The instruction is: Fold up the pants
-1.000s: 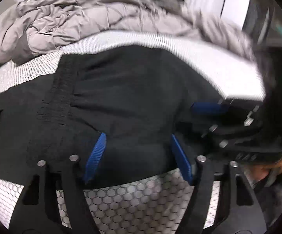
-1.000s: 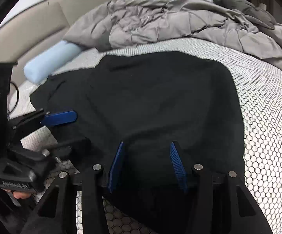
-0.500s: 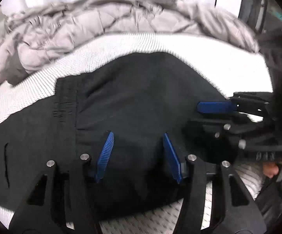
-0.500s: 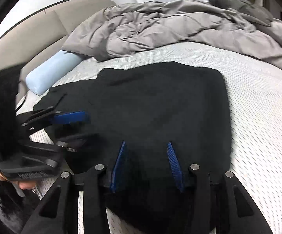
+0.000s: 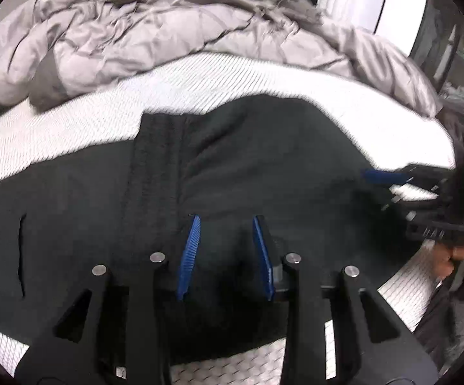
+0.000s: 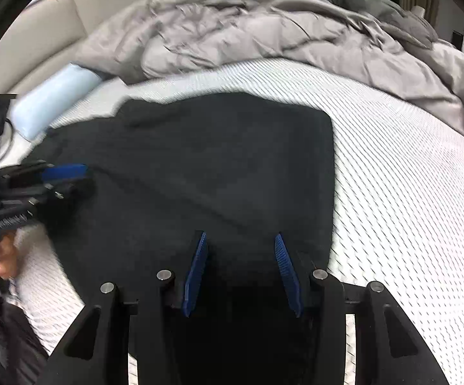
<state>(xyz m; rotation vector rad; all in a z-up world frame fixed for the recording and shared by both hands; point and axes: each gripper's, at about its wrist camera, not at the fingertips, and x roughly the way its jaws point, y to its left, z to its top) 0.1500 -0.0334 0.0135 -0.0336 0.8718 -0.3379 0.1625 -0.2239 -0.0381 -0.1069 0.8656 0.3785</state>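
Presently I see the black pants [image 5: 238,166] spread across frame centre on the white mattress [image 6: 408,176]. My left gripper [image 5: 225,221] and right gripper [image 6: 241,240] both stand parted over the cloth.

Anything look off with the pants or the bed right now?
Nothing stands out. The black pants lie on the white mattress, the grey duvet bunched behind them, with both grippers at their near edge.
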